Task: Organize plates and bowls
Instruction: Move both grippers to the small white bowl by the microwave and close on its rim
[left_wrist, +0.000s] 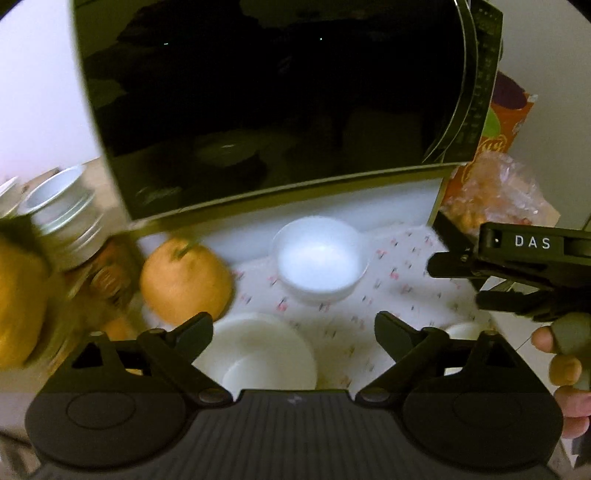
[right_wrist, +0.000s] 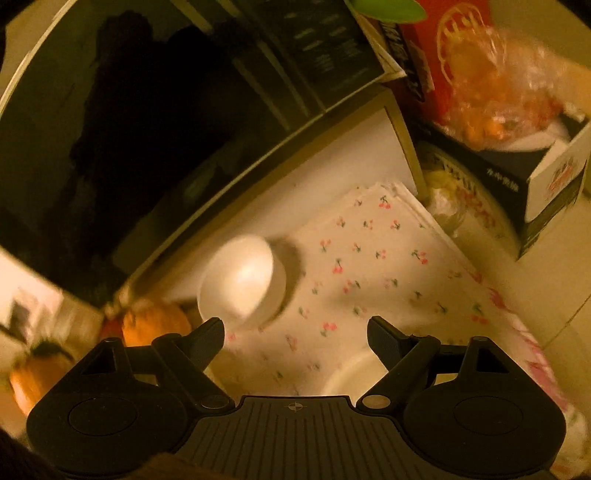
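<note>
Left wrist view: left gripper (left_wrist: 293, 328) jaws wide apart, nothing between the pads. White bowl (left_wrist: 320, 258) upright on cherry-print cloth (left_wrist: 406, 266), just in front of black microwave (left_wrist: 269, 92). Second white bowl (left_wrist: 258, 354) directly below the gripper, partly hidden by its body. Orange (left_wrist: 184, 282) left of both bowls, close to the near one. Stacked metal tins (left_wrist: 62, 210) far left, blurred. Right gripper (left_wrist: 517, 273) at right edge, lettering "DAS" legible on its housing; hand (left_wrist: 565, 354) on the grip; jaw state not readable from this view.

Right wrist view: right gripper (right_wrist: 295, 332) jaws spread wide, empty. White bowl (right_wrist: 242, 282) on the cloth (right_wrist: 369, 258) ahead and left of the fingers, apart from them. Rim of another white dish (right_wrist: 351, 373) just beside the right finger. Red carton (right_wrist: 450, 48) with printed emblem and boxed packaging (right_wrist: 554, 181) with printed characters, too blurred to read. Clear bag of orange fruit (right_wrist: 491, 92) on the box.
</note>
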